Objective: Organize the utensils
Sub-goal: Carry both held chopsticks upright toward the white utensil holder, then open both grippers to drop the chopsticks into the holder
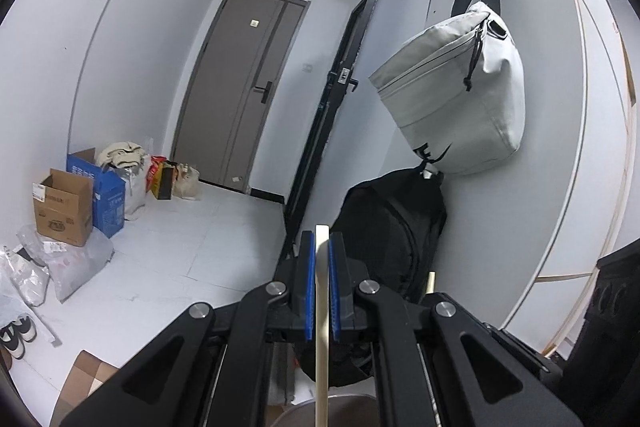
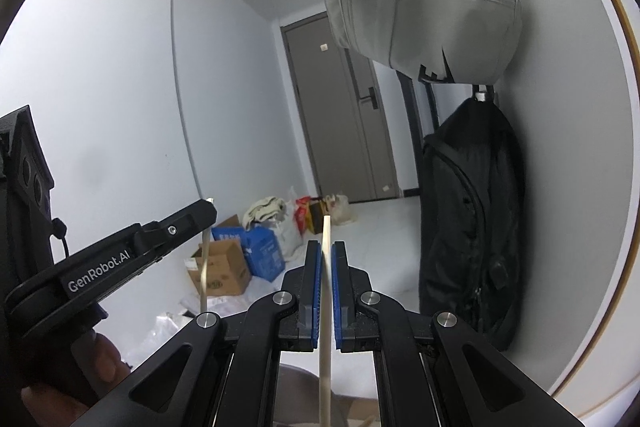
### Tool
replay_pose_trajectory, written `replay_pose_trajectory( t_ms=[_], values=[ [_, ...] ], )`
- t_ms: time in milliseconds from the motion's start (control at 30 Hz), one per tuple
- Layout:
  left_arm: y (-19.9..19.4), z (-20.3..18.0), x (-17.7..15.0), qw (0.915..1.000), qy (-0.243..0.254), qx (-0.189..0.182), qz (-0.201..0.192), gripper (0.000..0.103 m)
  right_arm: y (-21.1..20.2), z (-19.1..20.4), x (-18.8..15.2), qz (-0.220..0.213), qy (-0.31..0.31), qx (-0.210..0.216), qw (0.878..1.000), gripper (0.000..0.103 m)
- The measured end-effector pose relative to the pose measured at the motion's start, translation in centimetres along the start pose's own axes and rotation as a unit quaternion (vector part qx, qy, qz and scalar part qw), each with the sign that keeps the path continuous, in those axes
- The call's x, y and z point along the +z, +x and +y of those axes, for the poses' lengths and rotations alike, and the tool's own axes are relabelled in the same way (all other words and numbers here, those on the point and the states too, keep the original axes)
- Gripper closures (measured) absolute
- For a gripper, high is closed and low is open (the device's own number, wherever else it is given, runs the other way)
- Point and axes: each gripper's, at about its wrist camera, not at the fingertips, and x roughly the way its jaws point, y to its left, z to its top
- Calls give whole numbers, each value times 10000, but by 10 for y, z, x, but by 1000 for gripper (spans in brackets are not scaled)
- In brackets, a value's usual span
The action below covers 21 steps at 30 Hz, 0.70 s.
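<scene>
Chopsticks stand upright, one clamped in our left claw (image 1: 320,259), its stick (image 1: 322,307) pinched midway, the other chopstick (image 2: 326,287) clamped in our right claw (image 2: 326,263), likely for pairing them.

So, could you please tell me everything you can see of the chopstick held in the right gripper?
The chopstick is a slim, pale stick that looks like light wood or bamboo. It stands roughly upright between the blue pads of the right gripper, which is shut on it. Its blunt top end rises just above the fingertips; its lower part runs down out of view. Nothing else visibly touches it.
</scene>
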Motion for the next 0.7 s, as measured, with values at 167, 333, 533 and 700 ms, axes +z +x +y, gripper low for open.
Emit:
replay_pose_trajectory(
  t_ms=[167,333,533,700],
  values=[
    [-1,-6,-6,9999,101,-18,-101,101,1,-3,-3,28,-22,48,10000,99],
    [-2,-10,-15,9997,244,-4,-70,101,0,-4,-6,30,-36,116,9999,99],
    [-3,-13,-17,9992,396,67,-26,101,-1,-3,-10,103,-65,147,9998,99],
    [-5,-12,-18,9991,421,95,-44,101,-3,-3,-12,174,-90,127,9997,99]
  ],
)
